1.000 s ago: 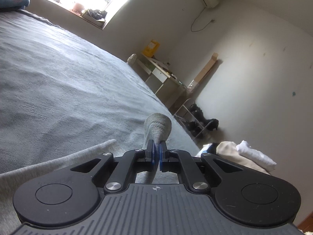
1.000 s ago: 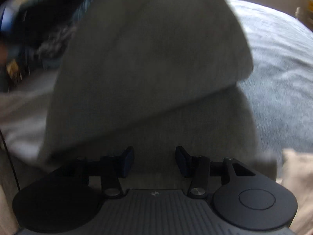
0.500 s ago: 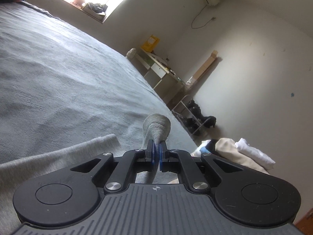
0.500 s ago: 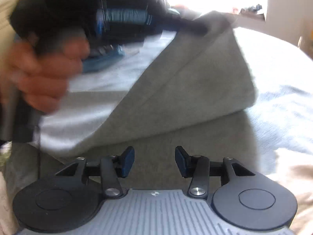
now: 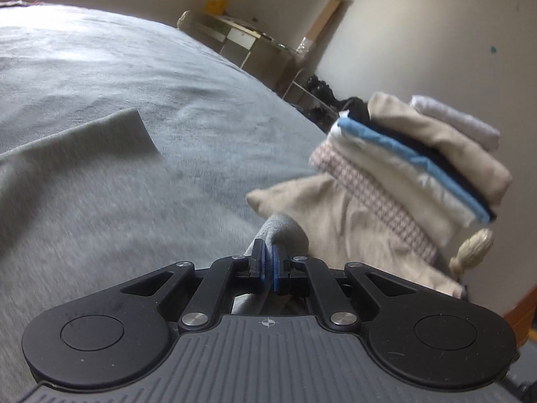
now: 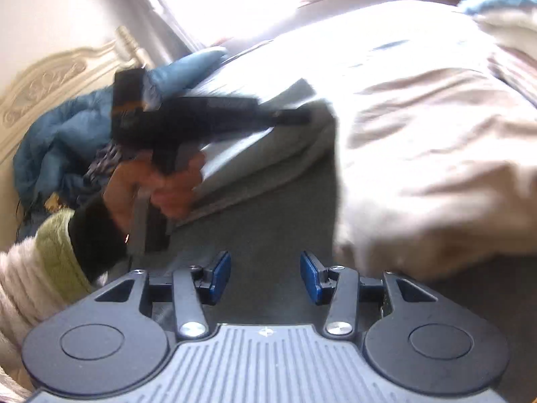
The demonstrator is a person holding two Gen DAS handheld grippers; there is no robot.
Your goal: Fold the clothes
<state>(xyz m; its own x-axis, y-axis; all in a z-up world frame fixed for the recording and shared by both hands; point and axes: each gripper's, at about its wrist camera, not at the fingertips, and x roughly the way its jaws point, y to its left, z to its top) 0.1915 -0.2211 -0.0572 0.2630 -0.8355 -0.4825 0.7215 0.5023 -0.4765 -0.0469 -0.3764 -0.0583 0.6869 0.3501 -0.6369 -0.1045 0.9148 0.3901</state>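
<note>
A desk [image 5: 241, 38] by the wall; perhaps shoes [image 5: 322, 87] beside it.

soft matt grey knit garment [image 5: 84, 194] (fuzzy bedspread [image 5: 100, 67] beneath).

the grey garment [image 5: 100, 201] i'm folding lies spread on the bed, one soft corner [image 5: 282, 231] of it bunched up between my left tongs, its far edge [image 5: 134, 124] curling up, beside a stack of folded clothes [image 5: 419, 164].
</note>
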